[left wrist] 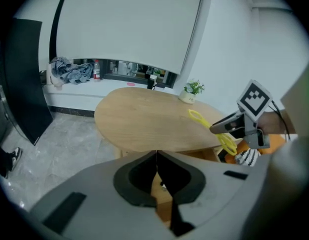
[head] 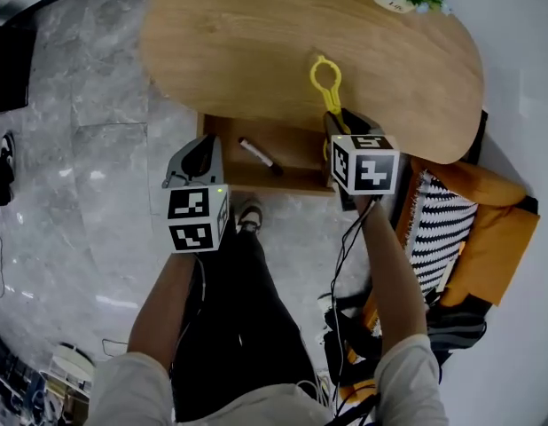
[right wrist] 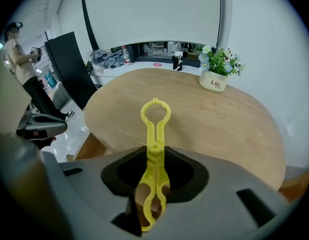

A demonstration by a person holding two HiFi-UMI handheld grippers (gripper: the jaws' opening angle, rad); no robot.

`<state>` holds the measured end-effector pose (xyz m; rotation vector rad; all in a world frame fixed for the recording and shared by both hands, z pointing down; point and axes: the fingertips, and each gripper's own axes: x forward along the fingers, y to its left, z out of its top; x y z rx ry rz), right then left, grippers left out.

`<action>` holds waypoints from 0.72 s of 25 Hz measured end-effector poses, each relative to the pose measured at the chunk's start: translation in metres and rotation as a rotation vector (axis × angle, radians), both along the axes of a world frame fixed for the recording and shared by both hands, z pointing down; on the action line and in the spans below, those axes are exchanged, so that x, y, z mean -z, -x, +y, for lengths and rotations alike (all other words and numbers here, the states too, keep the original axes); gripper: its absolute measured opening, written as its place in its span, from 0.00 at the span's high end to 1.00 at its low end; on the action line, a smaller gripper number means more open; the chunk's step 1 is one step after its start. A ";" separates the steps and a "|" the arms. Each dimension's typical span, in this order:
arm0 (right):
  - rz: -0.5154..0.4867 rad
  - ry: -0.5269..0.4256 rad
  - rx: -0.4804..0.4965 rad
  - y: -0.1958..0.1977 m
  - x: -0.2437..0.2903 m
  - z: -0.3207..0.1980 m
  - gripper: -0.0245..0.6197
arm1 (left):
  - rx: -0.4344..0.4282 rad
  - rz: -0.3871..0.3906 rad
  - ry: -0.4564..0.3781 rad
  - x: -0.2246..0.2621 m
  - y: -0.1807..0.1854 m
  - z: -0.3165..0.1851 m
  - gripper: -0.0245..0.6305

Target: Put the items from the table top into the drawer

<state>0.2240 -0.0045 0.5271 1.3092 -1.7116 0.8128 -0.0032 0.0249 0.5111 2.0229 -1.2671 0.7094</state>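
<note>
The white flowerpot [right wrist: 215,82], far ahead and right of the right tool [right wrist: 154,159] on the tabletop [right wrist: 219,129], reads "Life"; smaller print below is illegible.

Grey left gripper [head: 206,145] and right gripper [head: 333,121], black-and-white marker cube [head: 198,216] behind the jaws; pale sleeves [head: 123,387], black trousers [head: 243,318], black cable [head: 343,242].
</note>
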 end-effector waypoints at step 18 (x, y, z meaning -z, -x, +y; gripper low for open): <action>-0.052 0.062 0.550 0.105 -0.015 0.114 0.80 | 0.122 -0.007 0.025 -0.008 0.032 0.091 0.95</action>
